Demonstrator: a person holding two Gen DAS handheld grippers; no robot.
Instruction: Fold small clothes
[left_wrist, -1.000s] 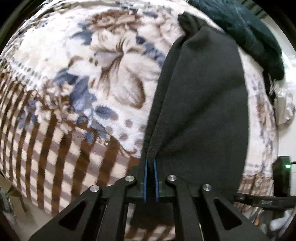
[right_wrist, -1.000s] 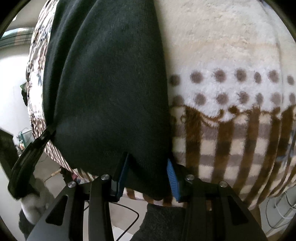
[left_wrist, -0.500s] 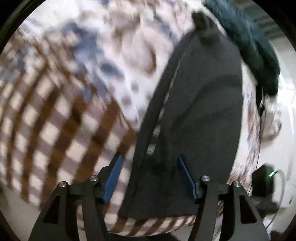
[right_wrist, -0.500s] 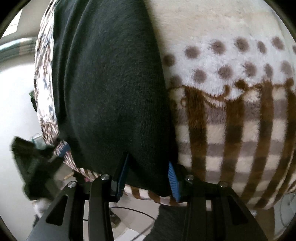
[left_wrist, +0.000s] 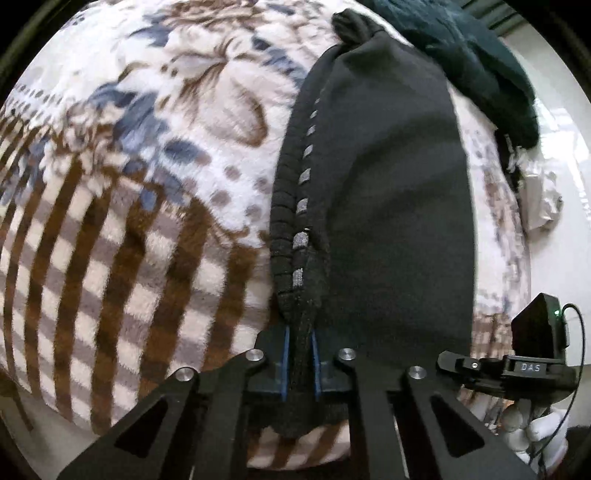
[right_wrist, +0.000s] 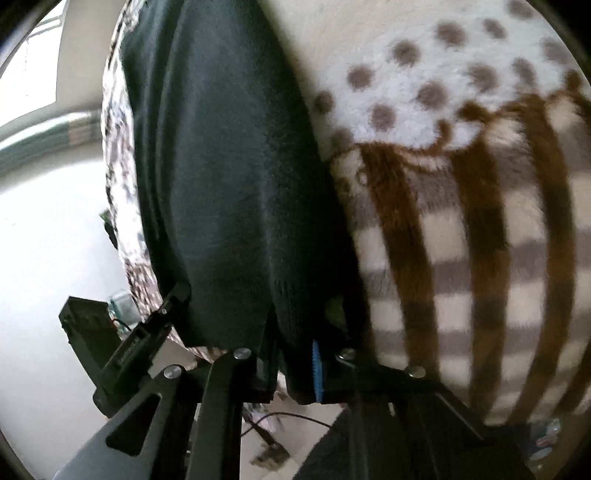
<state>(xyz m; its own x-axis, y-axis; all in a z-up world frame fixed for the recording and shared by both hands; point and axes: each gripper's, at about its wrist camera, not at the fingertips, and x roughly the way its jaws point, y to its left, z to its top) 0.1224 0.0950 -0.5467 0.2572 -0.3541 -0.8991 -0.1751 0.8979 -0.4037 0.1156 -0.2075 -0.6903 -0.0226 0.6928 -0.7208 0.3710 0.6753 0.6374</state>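
A black fleece garment (left_wrist: 388, 203) lies lengthwise on a plush blanket (left_wrist: 147, 184), with a ribbed hem (left_wrist: 295, 229) marked by grey dashes along its left side. My left gripper (left_wrist: 299, 362) is shut on the near end of that ribbed hem, the cloth bunched between its blue pads. In the right wrist view the same garment (right_wrist: 229, 184) runs away from me. The jaws of my right gripper (right_wrist: 295, 365) are closing on its near edge. One blue pad (right_wrist: 317, 369) presses on the cloth and the other is hidden behind it.
A dark teal knitted garment (left_wrist: 461, 48) lies at the far right of the blanket. The blanket's near edge (right_wrist: 461, 387) drops to a pale floor with cables. A white-gloved hand (left_wrist: 532, 432) and a black device with a green light (left_wrist: 539, 325) are at the right.
My left gripper opened, shifted onto the ribbed hem and shut on it. My right gripper's jaws narrowed onto the garment's near edge, and its view tilted.
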